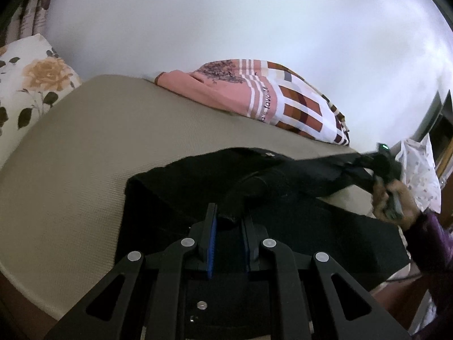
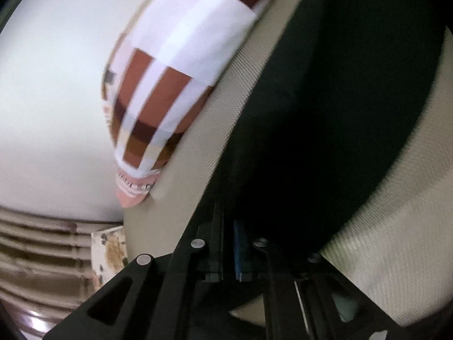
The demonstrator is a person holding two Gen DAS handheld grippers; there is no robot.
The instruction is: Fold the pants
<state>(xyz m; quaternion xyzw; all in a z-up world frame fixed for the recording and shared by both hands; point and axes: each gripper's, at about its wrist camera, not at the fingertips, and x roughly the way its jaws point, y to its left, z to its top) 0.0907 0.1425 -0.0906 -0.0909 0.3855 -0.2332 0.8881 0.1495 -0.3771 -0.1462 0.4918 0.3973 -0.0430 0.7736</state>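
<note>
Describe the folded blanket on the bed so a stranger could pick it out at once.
Start at the beige mattress and follow its far edge along the white wall. The folded blanket lies there, beyond the black pants. Unlike the yellow-rose pillow on the left, it shows rust-brown and white blocks beside a pink striped panel.

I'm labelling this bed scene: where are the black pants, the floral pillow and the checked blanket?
black pants (image 1: 175, 187), left wrist view, flat dark cloth on the bed
floral pillow (image 1: 31, 85), left wrist view, its flowered face
checked blanket (image 1: 300, 107), left wrist view, brown-and-white squares
</note>
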